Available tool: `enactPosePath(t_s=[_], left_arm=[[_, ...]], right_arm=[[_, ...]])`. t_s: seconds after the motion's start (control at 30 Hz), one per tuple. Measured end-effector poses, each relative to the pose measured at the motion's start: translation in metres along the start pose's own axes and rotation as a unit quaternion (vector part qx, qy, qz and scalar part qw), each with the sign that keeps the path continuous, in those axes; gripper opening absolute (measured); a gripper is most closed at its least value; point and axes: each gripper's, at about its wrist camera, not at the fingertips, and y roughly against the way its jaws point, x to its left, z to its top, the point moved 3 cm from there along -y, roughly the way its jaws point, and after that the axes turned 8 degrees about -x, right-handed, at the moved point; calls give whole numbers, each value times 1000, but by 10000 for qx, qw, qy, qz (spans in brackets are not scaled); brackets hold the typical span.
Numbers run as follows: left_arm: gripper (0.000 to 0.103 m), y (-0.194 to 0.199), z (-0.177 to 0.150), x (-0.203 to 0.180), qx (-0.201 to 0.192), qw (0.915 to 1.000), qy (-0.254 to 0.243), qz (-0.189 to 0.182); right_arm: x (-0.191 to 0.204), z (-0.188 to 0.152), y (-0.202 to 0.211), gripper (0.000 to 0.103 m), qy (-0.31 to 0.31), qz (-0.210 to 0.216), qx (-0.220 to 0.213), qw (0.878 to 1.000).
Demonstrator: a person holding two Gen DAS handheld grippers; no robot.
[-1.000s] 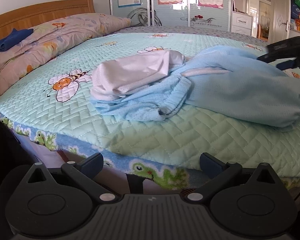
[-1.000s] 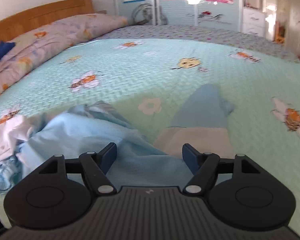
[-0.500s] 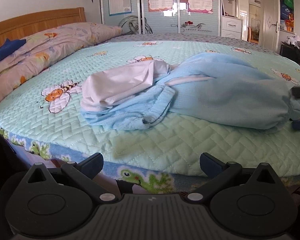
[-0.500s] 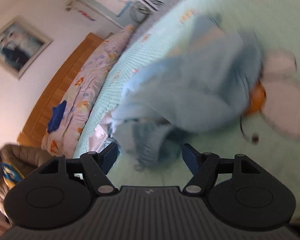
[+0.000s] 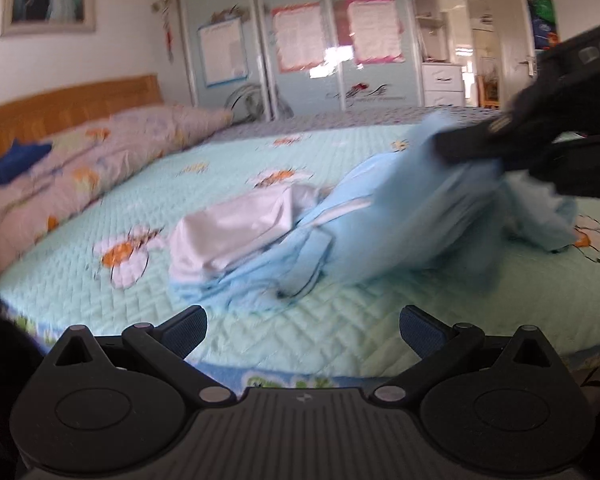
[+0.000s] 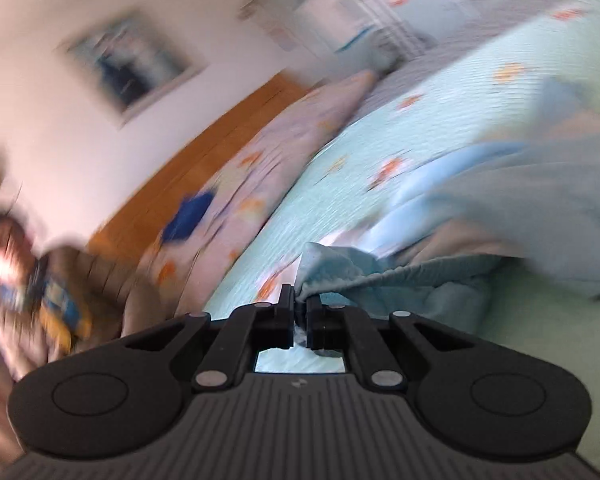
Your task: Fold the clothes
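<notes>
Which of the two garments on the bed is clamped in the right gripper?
The light blue garment, pinched in the shut right gripper; the white garment lies untouched beside it.

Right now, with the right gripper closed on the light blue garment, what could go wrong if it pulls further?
1. The right gripper pinches only a thin gathered edge of the light blue garment, so the cloth may slip out.
2. The white garment lies tangled on the blue one and may be dragged along.
3. The left gripper is open and holds nothing, so the pile on the quilted green bedspread may slide instead of spreading.
</notes>
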Motion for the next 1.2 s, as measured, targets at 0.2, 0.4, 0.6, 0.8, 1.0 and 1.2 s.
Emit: enactPosePath(t_s=[0.2,0.4,0.6,0.8,1.0,1.2], left_arm=[[102,9,3,-17,-414,9979,-453,-216],[102,11,2,-46,-703,9895,-1174,-463],[102,6,-4,-83,-854,9742,-1912,-844],[102,8,-25,-117,-796,9534,-2629,-1250],[101,-14,-23,-122,-668,9602,-2535,-960],[43,-32,-11,-93,-222,9830,-1615,-848]], right_arm=[[-2,-22,5,20,189,-220,414,9987],[-34,-10,51,59,-423,-496,-16,9979],[-68,0,88,65,-904,-815,-454,9915],[-91,-7,92,65,-1368,-906,-534,9850],[-99,-12,90,65,-1486,-947,-429,9834],[-103,-12,93,66,-1574,-1009,-484,9812]])
